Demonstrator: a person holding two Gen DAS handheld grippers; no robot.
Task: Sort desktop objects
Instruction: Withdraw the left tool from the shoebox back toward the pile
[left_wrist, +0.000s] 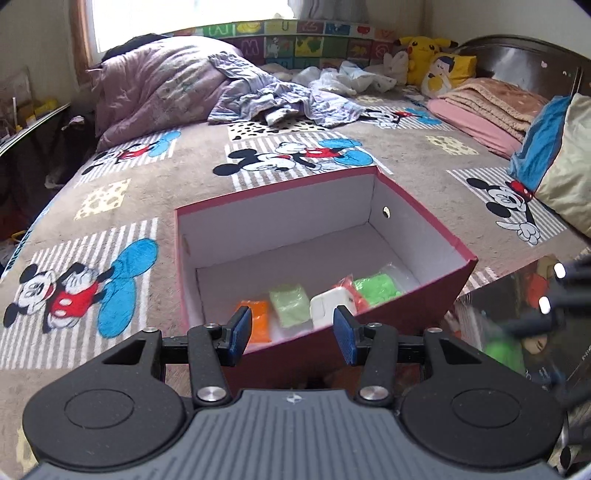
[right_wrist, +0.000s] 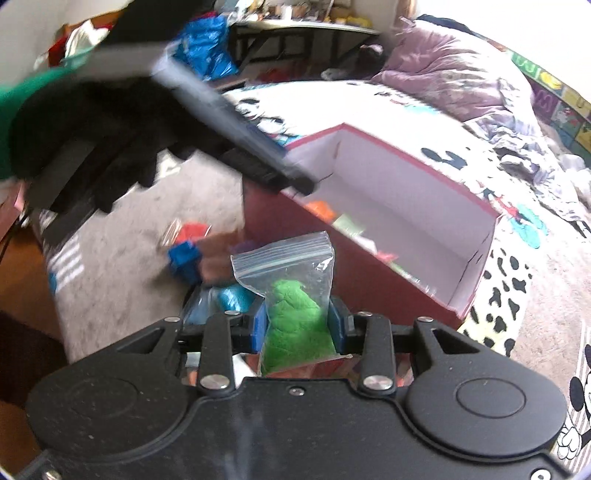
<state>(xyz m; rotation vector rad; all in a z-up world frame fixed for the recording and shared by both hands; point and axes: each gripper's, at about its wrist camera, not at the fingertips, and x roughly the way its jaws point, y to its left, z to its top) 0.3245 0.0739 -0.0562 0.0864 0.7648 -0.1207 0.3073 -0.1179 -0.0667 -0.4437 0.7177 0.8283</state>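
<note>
Right claw (right_wrist: 298, 326) clamped on green clay bag (right_wrist: 295, 317), left claw (left_wrist: 291, 334) apart, box (left_wrist: 436, 291) contents partly hidden

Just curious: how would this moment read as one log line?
right claw: shut on bag of green clay | left claw: open, empty | red box: holds clay bags

Only big single letters such as "M" and "U" read on the alphabet mat (left_wrist: 295, 40).
</note>
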